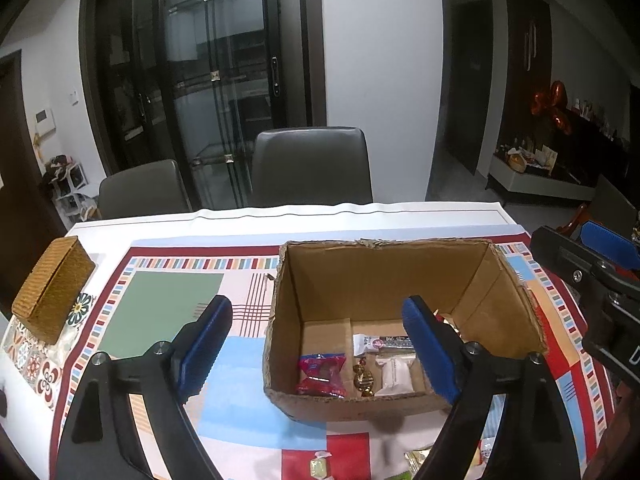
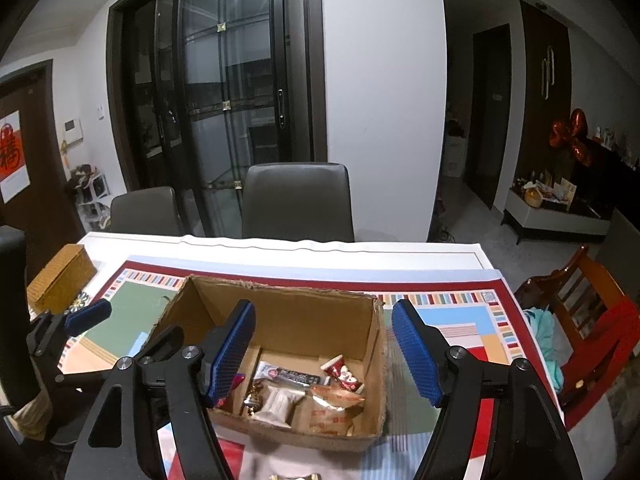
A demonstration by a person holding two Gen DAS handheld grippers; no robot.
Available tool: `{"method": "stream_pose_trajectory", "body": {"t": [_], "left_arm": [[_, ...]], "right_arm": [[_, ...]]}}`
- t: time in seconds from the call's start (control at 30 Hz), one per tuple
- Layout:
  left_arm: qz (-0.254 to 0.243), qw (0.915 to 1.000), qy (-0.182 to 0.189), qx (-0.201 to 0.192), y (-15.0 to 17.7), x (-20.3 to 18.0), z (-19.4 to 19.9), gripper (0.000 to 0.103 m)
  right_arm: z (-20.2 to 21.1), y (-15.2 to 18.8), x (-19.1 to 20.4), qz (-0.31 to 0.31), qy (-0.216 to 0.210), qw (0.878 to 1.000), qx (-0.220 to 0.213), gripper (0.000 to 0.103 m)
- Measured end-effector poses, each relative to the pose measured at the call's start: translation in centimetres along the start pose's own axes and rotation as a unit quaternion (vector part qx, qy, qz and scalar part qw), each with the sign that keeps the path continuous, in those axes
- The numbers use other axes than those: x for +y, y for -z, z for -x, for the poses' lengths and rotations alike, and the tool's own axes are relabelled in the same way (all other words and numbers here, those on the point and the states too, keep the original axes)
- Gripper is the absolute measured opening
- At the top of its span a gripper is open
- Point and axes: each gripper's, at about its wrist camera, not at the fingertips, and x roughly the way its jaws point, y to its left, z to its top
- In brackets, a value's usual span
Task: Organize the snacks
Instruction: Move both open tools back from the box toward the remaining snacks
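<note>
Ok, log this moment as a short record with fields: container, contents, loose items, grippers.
container: cardboard box, open top, on the patterned tablecloth
contents: red packet, gold candy, white packet, dark bar, orange packet
loose items: wrapped candy on the cloth in front of the box
left gripper: open, empty
right gripper: open, empty
other: woven box at the table's left

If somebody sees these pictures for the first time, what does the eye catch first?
First, the open cardboard box in the middle of the colourful tablecloth, with wrapped snacks on its floor. Then the blue-padded left gripper and right gripper, both open and empty above it.
</note>
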Motion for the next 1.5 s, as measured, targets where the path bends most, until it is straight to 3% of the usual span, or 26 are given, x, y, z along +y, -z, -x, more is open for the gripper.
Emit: {"method": "stream_pose_trajectory", "body": {"t": [0.77, 1.5], "left_arm": [[-0.005, 1.0000, 0.000, -0.006, 2.1, -1.0, 4.0, 0.087], [-0.003, 0.9997, 0.003, 0.023, 7.8, -3.3, 5.1, 0.087]], "right_arm": [[4.0, 1.3, -0.7, -0.004, 0.005, 1.000, -0.015, 0.072], [4.8, 6.9, -2.6, -0.001, 0.017, 1.000, 0.024, 0.072]]}}
